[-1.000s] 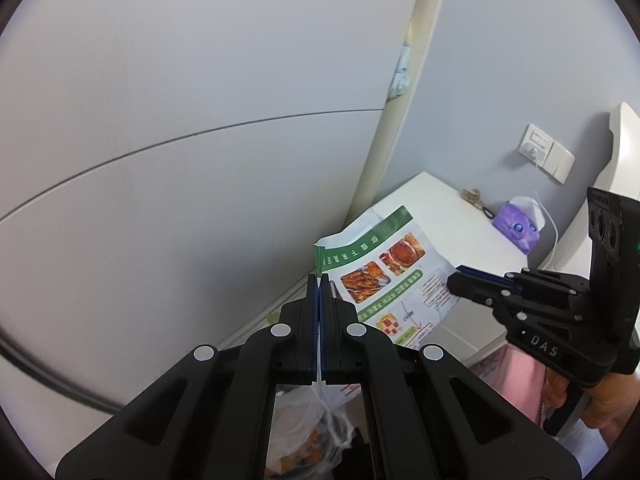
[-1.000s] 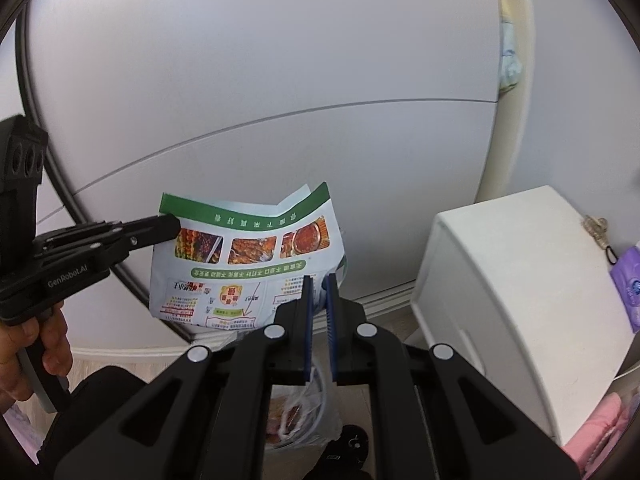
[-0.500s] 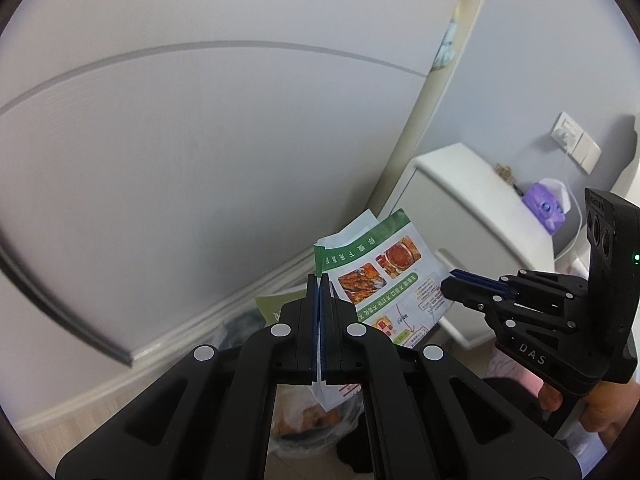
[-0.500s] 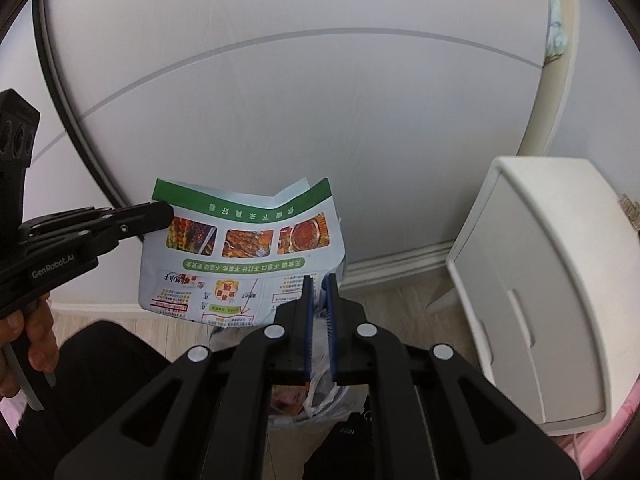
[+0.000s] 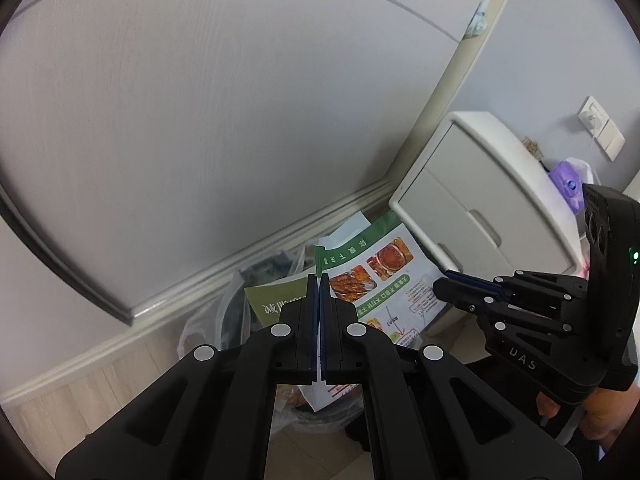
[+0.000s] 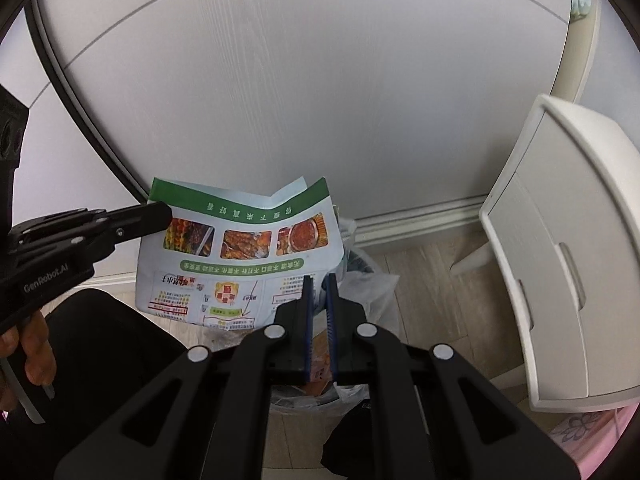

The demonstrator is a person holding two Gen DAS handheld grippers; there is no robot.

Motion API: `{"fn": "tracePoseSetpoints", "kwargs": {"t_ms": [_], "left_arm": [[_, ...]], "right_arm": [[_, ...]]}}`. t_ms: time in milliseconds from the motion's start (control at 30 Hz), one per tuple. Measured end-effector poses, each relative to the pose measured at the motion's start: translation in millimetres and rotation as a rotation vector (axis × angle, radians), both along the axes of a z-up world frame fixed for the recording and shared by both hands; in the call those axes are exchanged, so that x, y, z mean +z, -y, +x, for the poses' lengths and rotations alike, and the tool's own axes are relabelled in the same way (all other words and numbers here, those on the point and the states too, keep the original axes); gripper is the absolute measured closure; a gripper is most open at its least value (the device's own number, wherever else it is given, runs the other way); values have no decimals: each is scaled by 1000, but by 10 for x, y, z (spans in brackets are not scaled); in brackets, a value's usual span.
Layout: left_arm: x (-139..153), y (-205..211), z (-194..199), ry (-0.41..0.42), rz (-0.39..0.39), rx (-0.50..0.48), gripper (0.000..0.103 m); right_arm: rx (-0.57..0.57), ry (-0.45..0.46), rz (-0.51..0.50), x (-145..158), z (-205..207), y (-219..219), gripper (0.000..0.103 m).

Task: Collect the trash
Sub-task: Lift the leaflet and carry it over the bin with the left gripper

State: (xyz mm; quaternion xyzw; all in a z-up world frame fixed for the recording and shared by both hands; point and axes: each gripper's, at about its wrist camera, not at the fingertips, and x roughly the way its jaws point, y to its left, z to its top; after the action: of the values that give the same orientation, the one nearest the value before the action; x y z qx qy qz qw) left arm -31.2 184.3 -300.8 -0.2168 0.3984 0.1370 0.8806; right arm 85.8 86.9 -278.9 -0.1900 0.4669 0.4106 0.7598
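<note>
Fingers of the left gripper (image 5: 319, 280) are pinched tight on the green top corner of a printed paper flyer with food photos and a green band (image 6: 240, 252), while the right gripper (image 6: 319, 280) stands with its blue-padded jaws parted by a narrow gap just in front of the flyer's lower right edge; I cannot tell whether the paper runs between them. The flyer hangs in the air, slightly creased down its middle, directly above a round bin lined with a clear plastic bag (image 6: 372, 292) that stands on the pale wood floor beside the wall skirting and just left of a white plastic drawer cabinet (image 6: 560, 264). An olive-green booklet (image 5: 276, 300) and other scraps already lie in the bin. By my judgement the step in hand is the drop: the flyer is carried over the bin and ready to go in. Next the left gripper would need to lower a little and let go, with the right kept clear so the sheet falls inside the liner and not over its rim.
</note>
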Motion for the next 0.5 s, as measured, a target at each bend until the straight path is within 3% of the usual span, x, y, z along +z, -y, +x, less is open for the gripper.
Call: {"fn": "tracePoseSetpoints", "kwargs": {"t_ms": [500], "left_arm": [[-779,-96,46,-116,-102,45,103]], "right_arm": [[-14,-89,-122,-718,55,-205,95]]}}
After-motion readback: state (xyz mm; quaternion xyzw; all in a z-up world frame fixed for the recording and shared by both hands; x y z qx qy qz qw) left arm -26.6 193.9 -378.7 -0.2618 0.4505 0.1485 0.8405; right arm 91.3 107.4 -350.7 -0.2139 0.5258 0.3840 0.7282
